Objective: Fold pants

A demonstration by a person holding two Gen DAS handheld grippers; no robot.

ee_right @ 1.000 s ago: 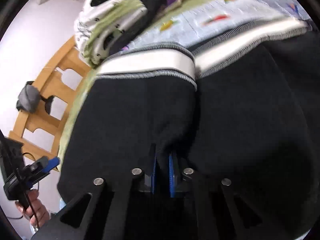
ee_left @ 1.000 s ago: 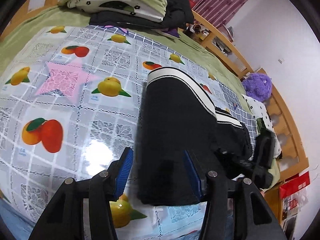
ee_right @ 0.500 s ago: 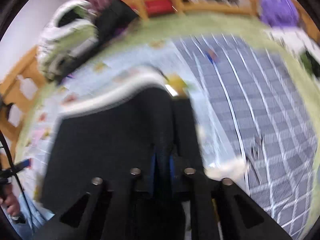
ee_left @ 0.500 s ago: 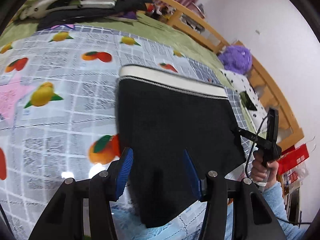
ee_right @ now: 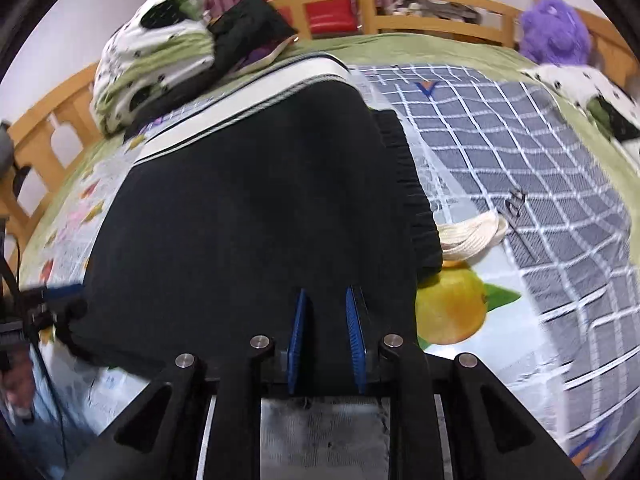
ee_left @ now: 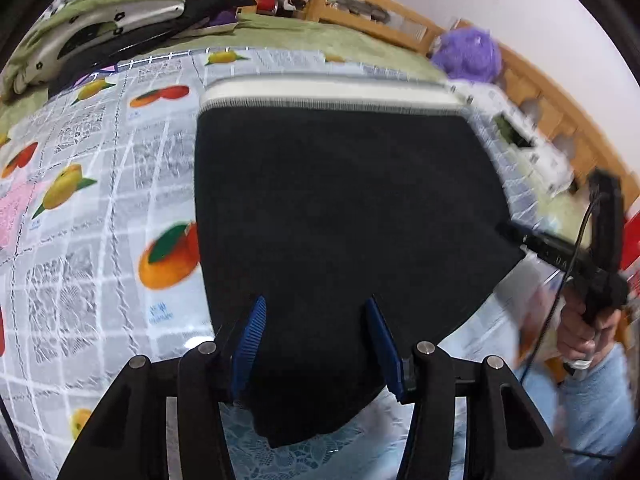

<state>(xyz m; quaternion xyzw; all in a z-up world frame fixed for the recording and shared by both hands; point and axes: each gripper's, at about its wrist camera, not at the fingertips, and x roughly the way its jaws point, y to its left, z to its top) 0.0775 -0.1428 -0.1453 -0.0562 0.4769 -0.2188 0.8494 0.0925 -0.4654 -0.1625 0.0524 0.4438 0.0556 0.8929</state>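
Two grippers are over one pair of black pants point(ee_left: 344, 200), folded flat on a fruit-print cover point(ee_left: 100, 200), white waistband point(ee_left: 328, 98) at the far edge. Left gripper point(ee_left: 316, 344): jaws parted, hovering above the near hem, gripping nothing. Right gripper point(ee_right: 326, 332): jaws have just been opening, now a narrow gap over the black cloth; contact with the pads cannot be confirmed. Cream cord point(ee_right: 474, 234) lies right of the pants.
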